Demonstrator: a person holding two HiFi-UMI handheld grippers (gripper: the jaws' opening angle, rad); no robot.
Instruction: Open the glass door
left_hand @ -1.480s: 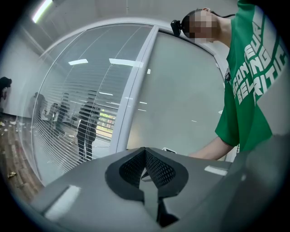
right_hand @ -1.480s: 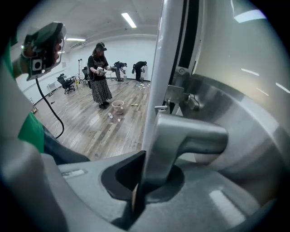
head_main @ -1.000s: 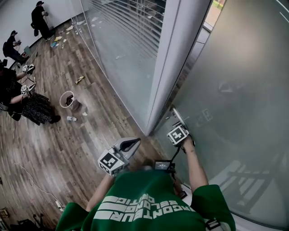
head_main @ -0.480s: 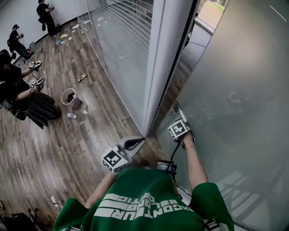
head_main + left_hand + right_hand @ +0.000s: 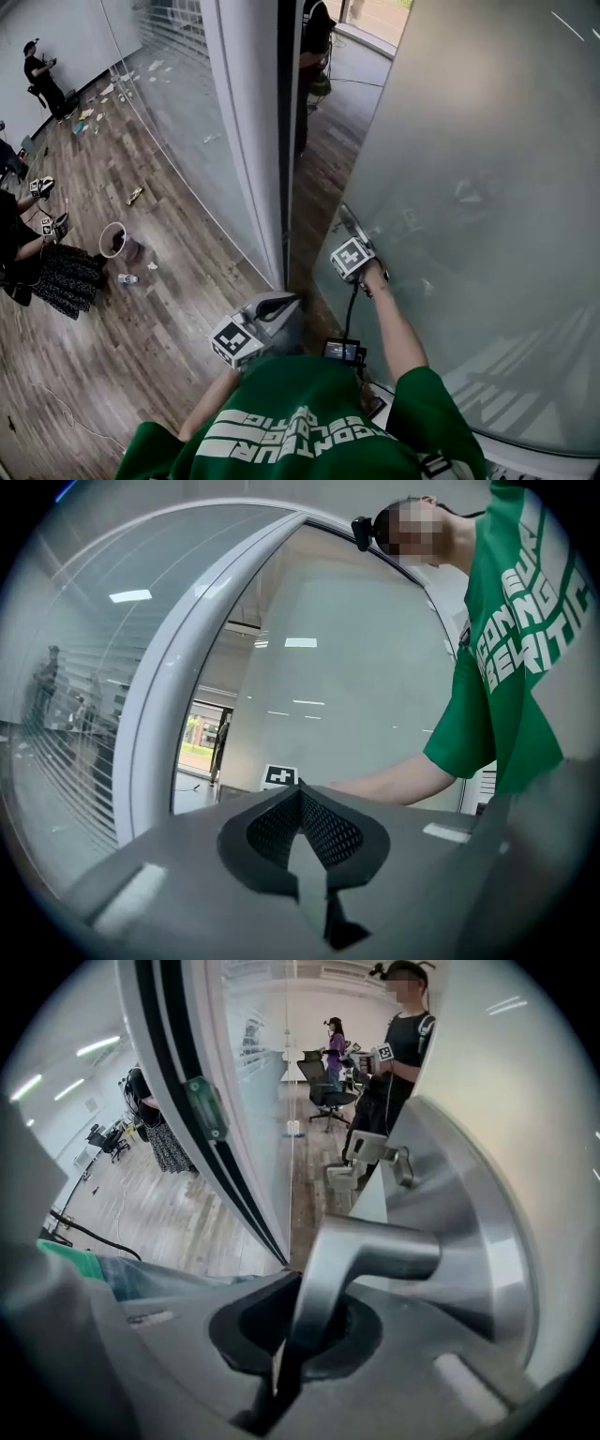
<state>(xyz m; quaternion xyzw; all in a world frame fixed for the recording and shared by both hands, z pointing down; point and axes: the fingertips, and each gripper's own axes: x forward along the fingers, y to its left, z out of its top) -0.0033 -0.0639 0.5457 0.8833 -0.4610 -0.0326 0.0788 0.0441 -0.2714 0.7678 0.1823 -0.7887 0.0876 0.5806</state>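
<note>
The frosted glass door [image 5: 487, 187] stands ajar, with a gap between its edge and the white door post [image 5: 246, 141]. My right gripper [image 5: 354, 251] reaches out to the door's edge, shut on the metal lever handle [image 5: 375, 1255]. In the right gripper view that lever runs down between the jaws of my right gripper [image 5: 291, 1335], with its round metal plate [image 5: 487, 1241] behind. My left gripper [image 5: 267, 314] hangs near my body, short of the door post, shut and with nothing in it. In the left gripper view my left gripper [image 5: 300, 794] faces the door [image 5: 356, 714].
Through the gap a person [image 5: 314, 47] stands in the corridor on the wood floor; the same person [image 5: 403, 1026] shows in the right gripper view. At the left are seated people [image 5: 37, 253], a bucket [image 5: 114, 239] and litter on the floor. A glass wall [image 5: 169, 103] runs off to the far left.
The door has swung further open, and the gap beside the post has widened. My right gripper has stayed on the handle and moved with it. The left gripper has shifted slightly along.
</note>
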